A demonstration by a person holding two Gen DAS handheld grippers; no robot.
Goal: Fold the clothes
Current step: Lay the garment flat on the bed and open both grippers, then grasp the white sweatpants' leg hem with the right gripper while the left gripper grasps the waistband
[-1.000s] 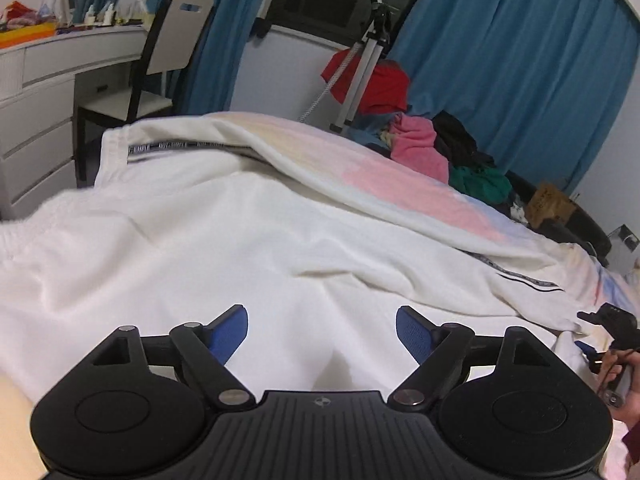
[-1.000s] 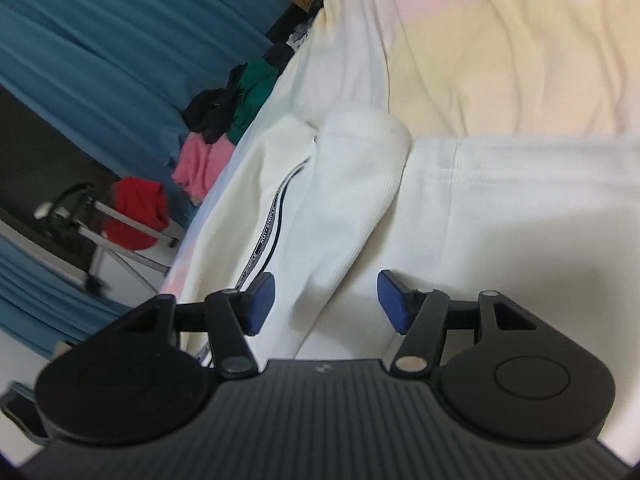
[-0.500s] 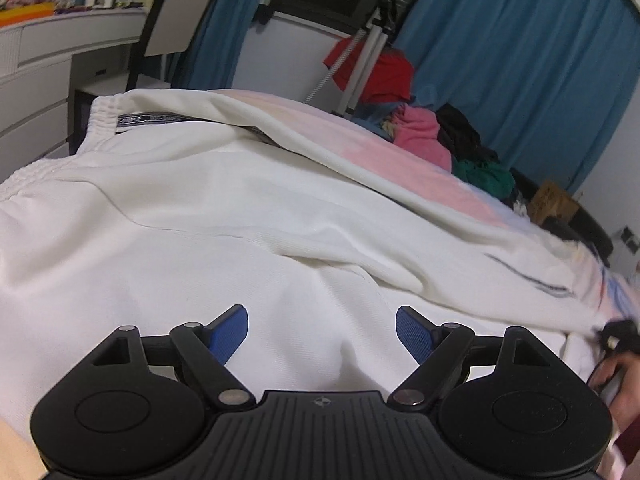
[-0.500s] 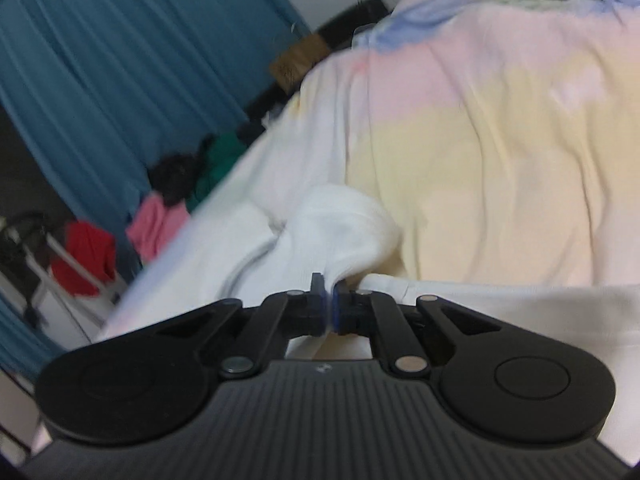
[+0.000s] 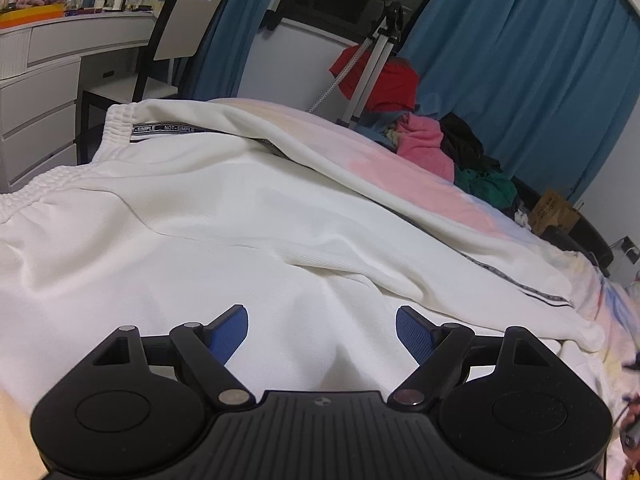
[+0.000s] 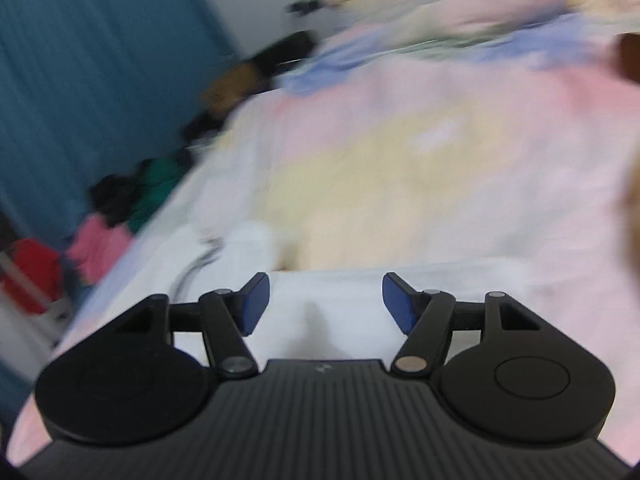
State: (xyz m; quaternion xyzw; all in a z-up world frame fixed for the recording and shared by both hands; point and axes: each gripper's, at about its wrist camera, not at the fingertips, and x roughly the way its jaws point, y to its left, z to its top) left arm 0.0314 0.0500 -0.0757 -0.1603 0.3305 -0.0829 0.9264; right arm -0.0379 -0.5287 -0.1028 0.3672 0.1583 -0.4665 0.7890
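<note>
Now the right gripper (image 6: 324, 300) has its blue fingers (image 6: 254, 300) spread wide with nothing between them, whereas half a second ago they were pinched together on a bunched fold of the white trousers (image 5: 240, 216). That view is blurred by motion, so fine detail is lost, but the white cloth lies just below and ahead of the parted fingers, and the bunched cuff (image 6: 252, 240) sits a little farther out to the left, resting on the pastel bedsheet (image 6: 400, 160).

The left gripper (image 5: 322, 332) is likewise released, its fingers (image 5: 228, 334) wide apart over the white fabric, as they were in both earlier frames. The trousers lie spread across the bed, waistband (image 5: 120, 124) with its printed black strip toward the far left, one leg running off to the right along the sheet. Compared with half a second ago the left view sits slightly higher, showing more of the chair (image 5: 176, 36) and the white dresser (image 5: 44, 80).

Behind the bed are blue curtains (image 5: 520, 60), a tripod (image 5: 372, 56) and a pile of pink, red, black and green clothes (image 5: 428, 148).
</note>
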